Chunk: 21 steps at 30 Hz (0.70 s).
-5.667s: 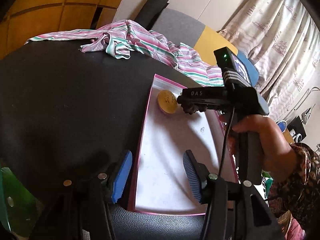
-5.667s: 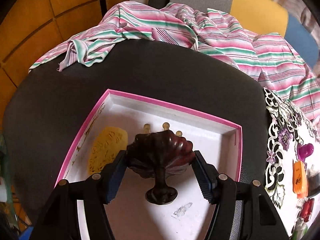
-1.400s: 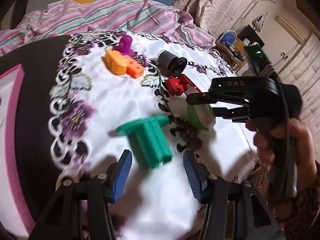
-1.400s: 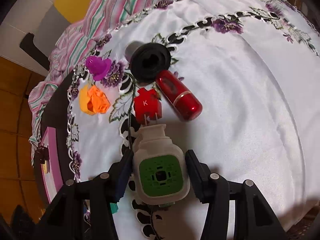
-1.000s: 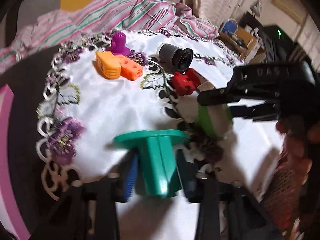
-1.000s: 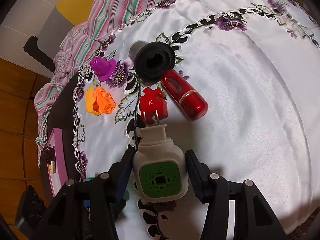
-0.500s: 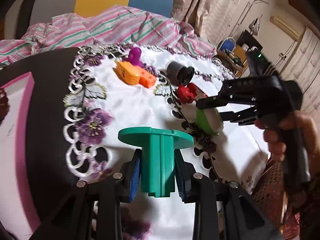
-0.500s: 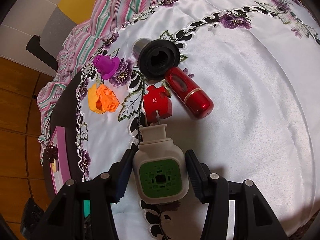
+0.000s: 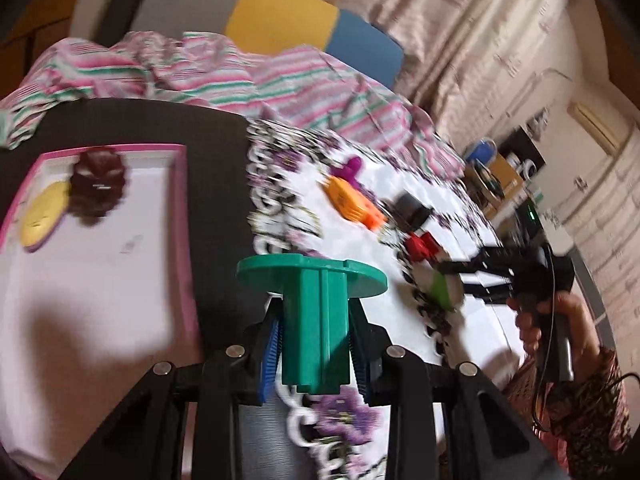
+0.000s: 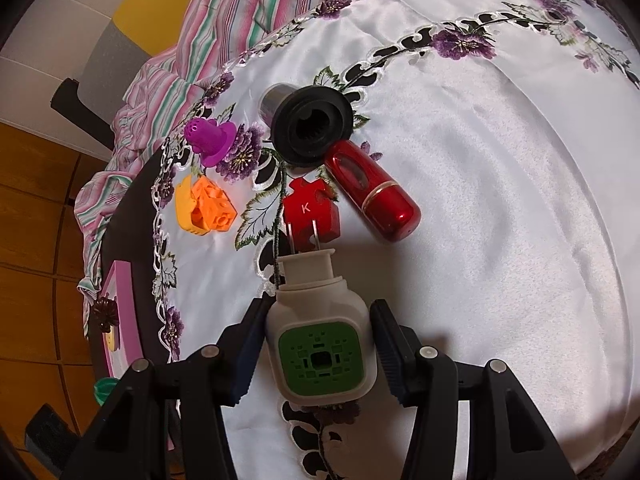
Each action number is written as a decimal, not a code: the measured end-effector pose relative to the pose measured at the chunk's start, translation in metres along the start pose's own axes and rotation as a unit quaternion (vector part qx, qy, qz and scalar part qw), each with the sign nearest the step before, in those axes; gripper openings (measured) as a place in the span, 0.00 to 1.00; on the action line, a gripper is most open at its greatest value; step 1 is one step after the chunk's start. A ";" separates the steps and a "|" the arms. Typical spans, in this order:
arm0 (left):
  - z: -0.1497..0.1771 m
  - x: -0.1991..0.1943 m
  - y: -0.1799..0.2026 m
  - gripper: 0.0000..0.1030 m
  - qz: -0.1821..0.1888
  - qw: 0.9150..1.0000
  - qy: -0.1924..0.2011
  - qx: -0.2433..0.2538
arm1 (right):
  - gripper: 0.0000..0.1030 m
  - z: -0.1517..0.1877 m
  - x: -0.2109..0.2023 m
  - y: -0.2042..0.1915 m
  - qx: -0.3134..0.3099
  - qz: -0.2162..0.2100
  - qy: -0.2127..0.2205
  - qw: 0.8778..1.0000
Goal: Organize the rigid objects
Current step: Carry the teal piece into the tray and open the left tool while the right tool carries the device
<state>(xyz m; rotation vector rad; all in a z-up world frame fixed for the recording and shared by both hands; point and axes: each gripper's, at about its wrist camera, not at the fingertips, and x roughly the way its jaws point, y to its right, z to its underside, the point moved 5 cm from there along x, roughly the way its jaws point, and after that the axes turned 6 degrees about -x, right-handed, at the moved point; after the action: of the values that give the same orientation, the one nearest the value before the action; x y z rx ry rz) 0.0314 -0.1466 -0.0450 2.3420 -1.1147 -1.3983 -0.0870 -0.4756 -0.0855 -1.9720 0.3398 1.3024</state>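
Observation:
My left gripper (image 9: 316,340) is shut on a green flanged piece (image 9: 312,276), held upright in the air over the dark table between the pink box (image 9: 182,216) and the white cloth. The box holds a dark brown shell ornament (image 9: 100,184) and a yellow disc (image 9: 40,216). My right gripper (image 10: 319,312) is shut on a white plug with a green face (image 10: 322,356), which rests on the embroidered cloth (image 10: 500,200) with its prongs pointing away. In the left wrist view the right gripper (image 9: 472,276) shows with a hand (image 9: 560,320) on its handle.
On the cloth beyond the plug lie a red puzzle piece (image 10: 312,210), a red capsule (image 10: 372,196), a black cylinder (image 10: 312,124), an orange block (image 10: 206,208) and a purple cone (image 10: 210,140). Striped fabric (image 9: 200,72) is heaped at the table's far edge.
The left gripper closed on the green piece, lifted it off the cloth and carried it left toward the pink box. The right gripper and the plug stayed where they were.

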 end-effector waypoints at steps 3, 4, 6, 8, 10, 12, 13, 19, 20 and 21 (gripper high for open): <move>-0.010 -0.012 -0.027 0.29 -0.014 1.000 0.013 -0.022 | 0.52 -0.001 0.000 0.002 0.007 0.002 0.001 1.000; -0.013 -0.015 -0.037 0.29 -0.023 0.999 0.016 -0.027 | 0.52 -0.001 0.000 0.003 0.010 0.003 0.001 1.000; -0.017 -0.017 -0.054 0.29 -0.039 0.998 0.018 -0.035 | 0.52 -0.001 -0.001 0.005 0.015 0.004 0.003 1.000; -0.023 -0.016 -0.075 0.29 -0.061 0.997 0.012 -0.046 | 0.52 -0.002 -0.001 0.006 0.016 0.006 0.003 1.000; -0.026 -0.014 -0.094 0.29 -0.077 0.995 0.005 -0.062 | 0.52 -0.002 -0.001 0.005 0.015 0.009 0.003 1.000; -0.031 -0.011 -0.112 0.29 -0.087 0.993 -0.004 -0.078 | 0.52 -0.003 -0.001 0.004 0.011 0.013 0.003 1.000; -0.036 -0.009 -0.121 0.29 -0.096 0.992 -0.005 -0.085 | 0.52 -0.003 -0.001 0.003 0.009 0.015 0.004 1.000; -0.046 0.005 -0.150 0.29 -0.124 0.988 -0.029 -0.092 | 0.52 -0.004 0.002 -0.008 0.000 0.014 0.010 1.000; -0.046 0.008 -0.154 0.29 -0.127 0.987 -0.034 -0.093 | 0.52 -0.003 0.003 -0.012 -0.002 0.011 0.012 1.000; -0.047 0.011 -0.158 0.29 -0.133 0.986 -0.037 -0.094 | 0.52 -0.002 0.004 -0.017 -0.007 0.008 0.013 1.000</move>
<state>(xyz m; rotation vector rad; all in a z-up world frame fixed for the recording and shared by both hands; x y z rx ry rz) 0.1529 -0.0531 -0.1076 2.3838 -0.6684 -1.6111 -0.0743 -0.4648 -0.0813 -2.0024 0.3602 1.2935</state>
